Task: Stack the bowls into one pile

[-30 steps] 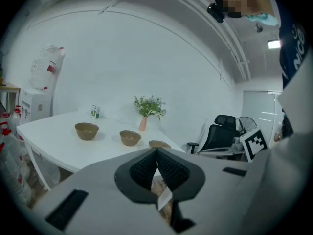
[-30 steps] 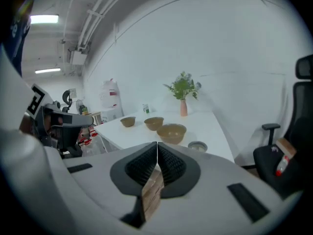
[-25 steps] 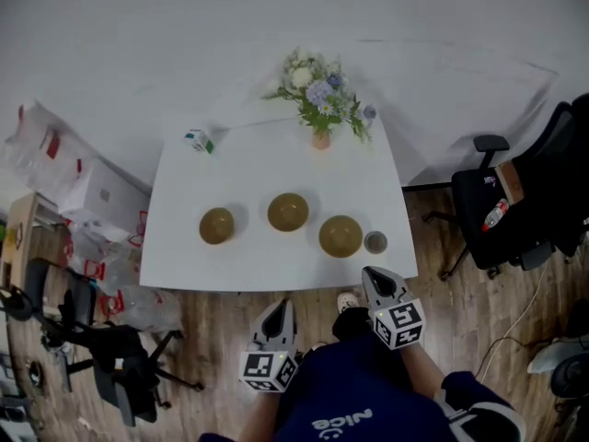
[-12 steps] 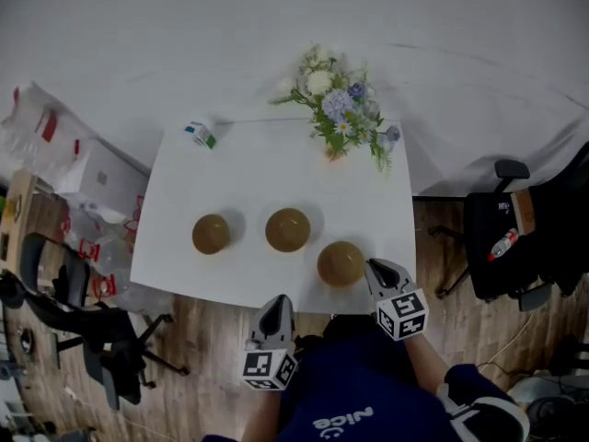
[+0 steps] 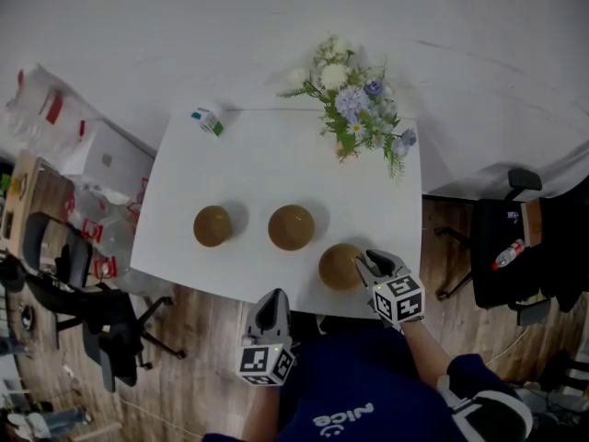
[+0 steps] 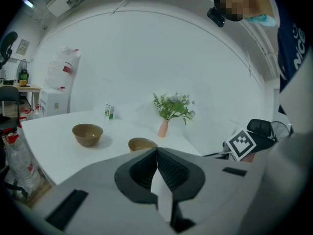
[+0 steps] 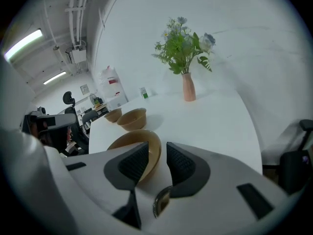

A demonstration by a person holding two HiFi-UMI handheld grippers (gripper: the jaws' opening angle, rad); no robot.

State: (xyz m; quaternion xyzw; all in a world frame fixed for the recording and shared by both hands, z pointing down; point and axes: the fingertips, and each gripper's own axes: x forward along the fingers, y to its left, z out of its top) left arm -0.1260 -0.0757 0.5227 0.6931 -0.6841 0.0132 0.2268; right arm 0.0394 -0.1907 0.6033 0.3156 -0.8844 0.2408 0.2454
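Note:
Three tan bowls stand in a row on the white table (image 5: 276,164): the left bowl (image 5: 213,226), the middle bowl (image 5: 291,227) and the right bowl (image 5: 337,266) near the front edge. My right gripper (image 5: 365,265) has just been opening its jaws. They stand open astride the right bowl's (image 7: 134,153) near rim without pressing on it (image 7: 157,154). My left gripper (image 5: 268,309) hangs off the table's front edge, shut and empty (image 6: 157,153). From it I see the left bowl (image 6: 87,133) and the middle bowl (image 6: 142,143).
A vase of flowers (image 5: 354,118) stands at the table's back right and a small carton (image 5: 207,121) at its back left. A small dark cup (image 7: 161,203) sits just under my right gripper. Office chairs (image 5: 502,247) and bags (image 5: 74,155) flank the table.
My right gripper has come forward over the table's front edge to the right bowl and its jaws have opened. The small cup is now hidden under it. My left gripper shifted a little.

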